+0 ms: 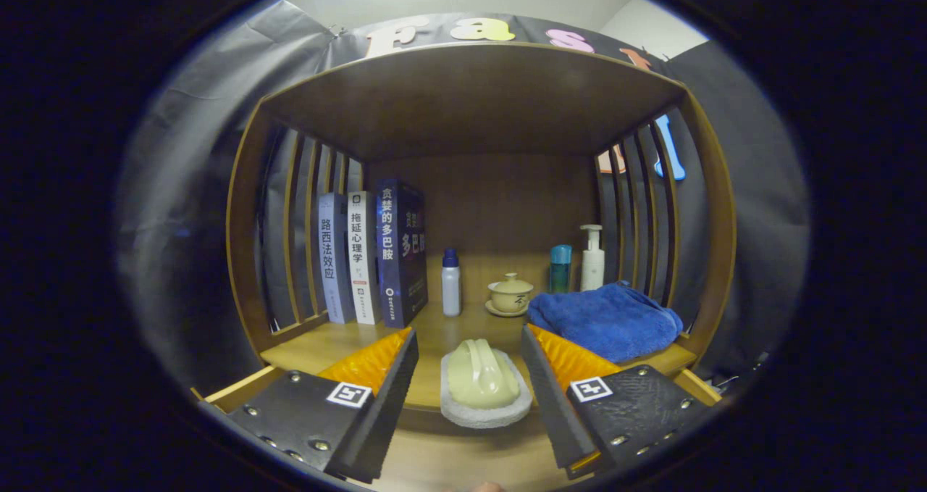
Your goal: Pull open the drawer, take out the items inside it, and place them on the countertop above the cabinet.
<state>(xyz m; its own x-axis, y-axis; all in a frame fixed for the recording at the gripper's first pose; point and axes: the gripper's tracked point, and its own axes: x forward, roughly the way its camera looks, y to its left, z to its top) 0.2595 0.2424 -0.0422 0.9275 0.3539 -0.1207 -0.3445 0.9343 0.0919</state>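
Wooden tabletop [463, 332] is carrying a pale cup on its grey coaster [484, 387], lying between the wide-open, empty jaws; further items are probably waiting in the drawer.

The wooden countertop [442, 332] carries everything, roofed by a shelf with slatted sides. Take the lidded tea cup [510, 293] on its saucer as the landmark. Left of it stands a small white bottle with a blue cap [450, 282], and further left three upright books [373, 256] lean together against the slats. Right of the cup lies a folded blue towel [605, 319]; behind that stand a teal bottle [560, 267] and a white pump bottle [592, 257]. Nearer than the cup, at the counter's front edge, rests a pale green soap-like piece on a grey pad [484, 385] (between the spread fingers of the gripper [469, 380], untouched).
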